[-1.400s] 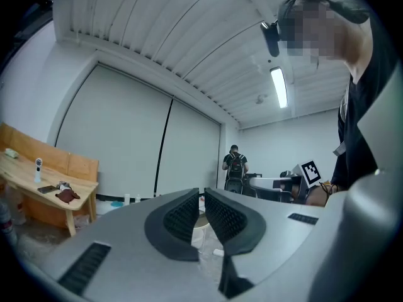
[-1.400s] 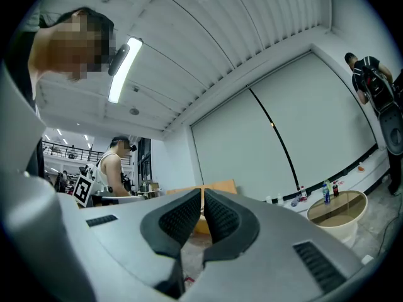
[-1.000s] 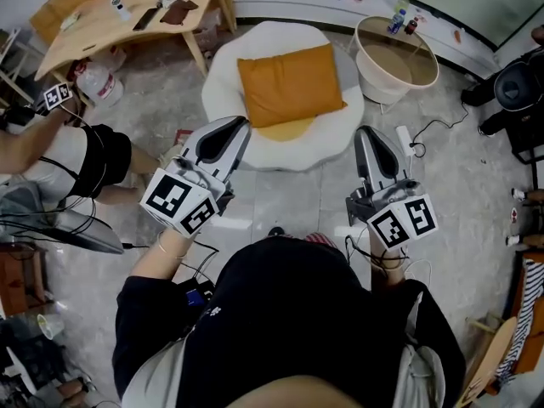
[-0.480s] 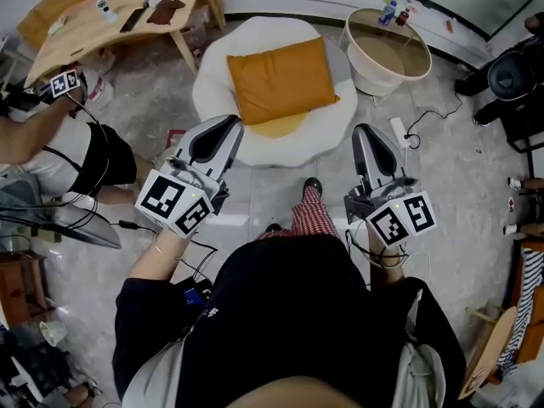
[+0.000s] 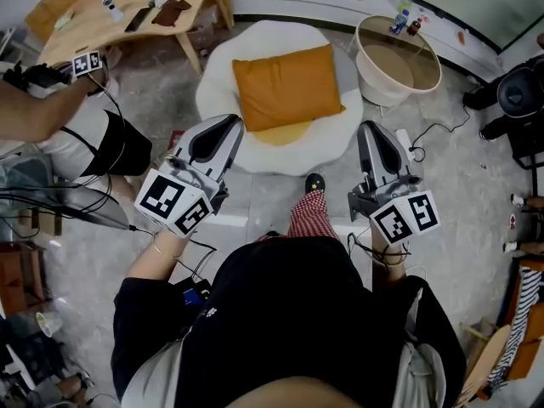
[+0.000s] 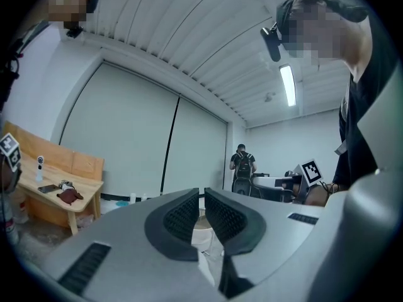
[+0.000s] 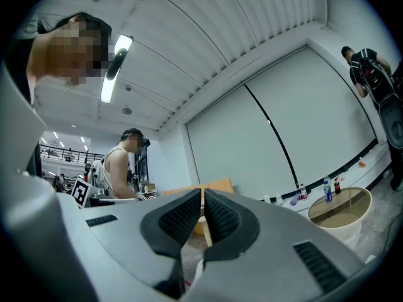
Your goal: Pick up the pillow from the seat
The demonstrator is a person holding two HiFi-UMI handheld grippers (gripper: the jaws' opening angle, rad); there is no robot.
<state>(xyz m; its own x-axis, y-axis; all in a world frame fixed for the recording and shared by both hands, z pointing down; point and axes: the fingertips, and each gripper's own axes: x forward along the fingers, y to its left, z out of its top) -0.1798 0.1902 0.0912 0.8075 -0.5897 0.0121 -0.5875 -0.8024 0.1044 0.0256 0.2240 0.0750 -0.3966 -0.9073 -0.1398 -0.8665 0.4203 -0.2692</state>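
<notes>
An orange pillow (image 5: 287,87) lies flat on a round white seat (image 5: 344,121) at the top middle of the head view. My left gripper (image 5: 225,123) is held in the air just short of the seat's near left edge, jaws shut and empty. My right gripper (image 5: 371,130) hangs level with it by the seat's near right edge, also shut with nothing in it. Both point toward the seat, apart from the pillow. In the left gripper view the gripper (image 6: 202,197) shows its ribbed pads together; the right gripper view shows the gripper (image 7: 202,197) the same. Neither gripper view shows the pillow.
A wooden table (image 5: 127,7) stands at the far left, a round white tub-like table (image 5: 399,75) right of the seat. Another person (image 5: 59,134) crouches at the left among cables. A black chair (image 5: 518,92) is at the right. My foot (image 5: 314,182) is near the seat.
My leg in red checked trousers has stepped toward the seat. The person at the left has shifted an arm. Both grippers keep their places and stay shut.
</notes>
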